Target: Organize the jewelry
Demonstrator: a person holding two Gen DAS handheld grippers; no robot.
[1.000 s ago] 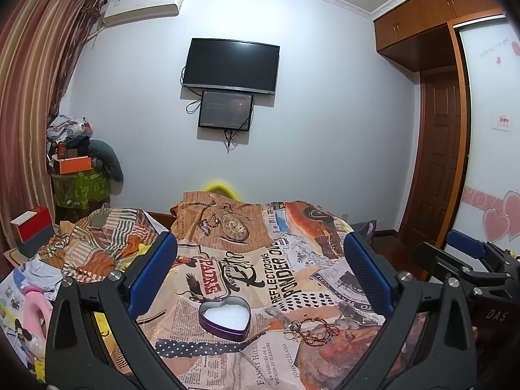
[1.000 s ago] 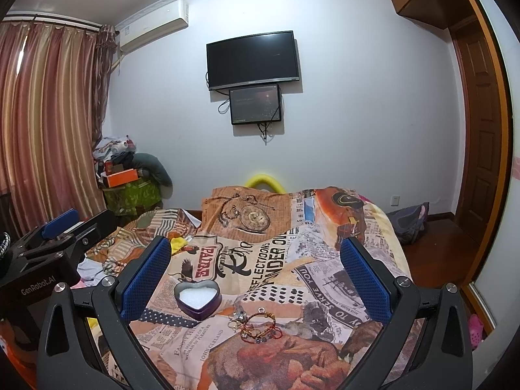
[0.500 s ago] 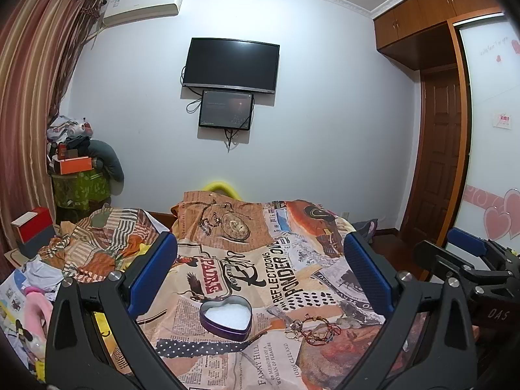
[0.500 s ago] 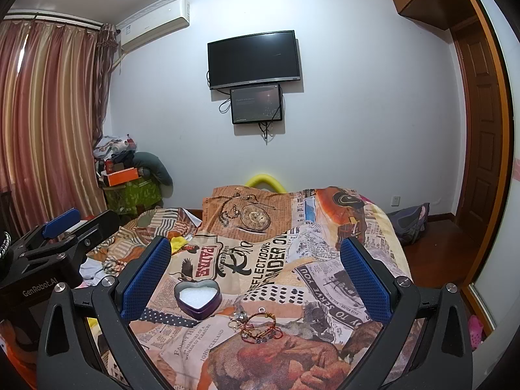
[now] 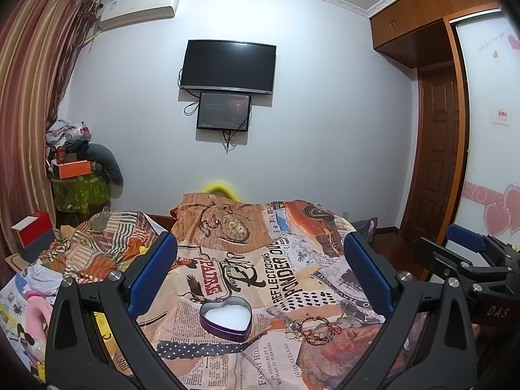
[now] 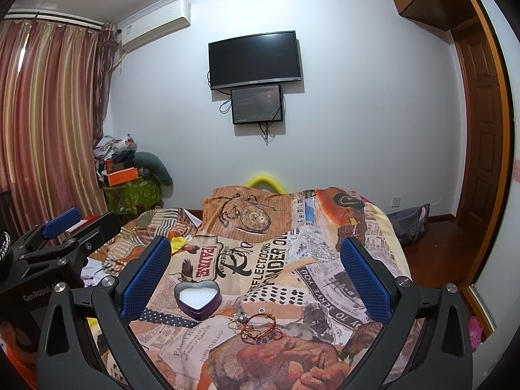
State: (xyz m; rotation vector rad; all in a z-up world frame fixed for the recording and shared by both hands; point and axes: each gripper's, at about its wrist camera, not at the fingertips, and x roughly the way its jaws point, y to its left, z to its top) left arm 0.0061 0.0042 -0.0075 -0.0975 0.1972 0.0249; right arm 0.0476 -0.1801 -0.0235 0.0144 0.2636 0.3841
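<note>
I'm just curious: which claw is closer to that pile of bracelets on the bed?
Right, probably. The bracelets lie centred between the right claw's open fingers, while they sit off to the right of the left claw, beside the heart tin.

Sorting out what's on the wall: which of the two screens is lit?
The smaller lower screen, hung under the big TV. It shows a faint picture with text and sparkles; the larger one above is plain black.
</note>
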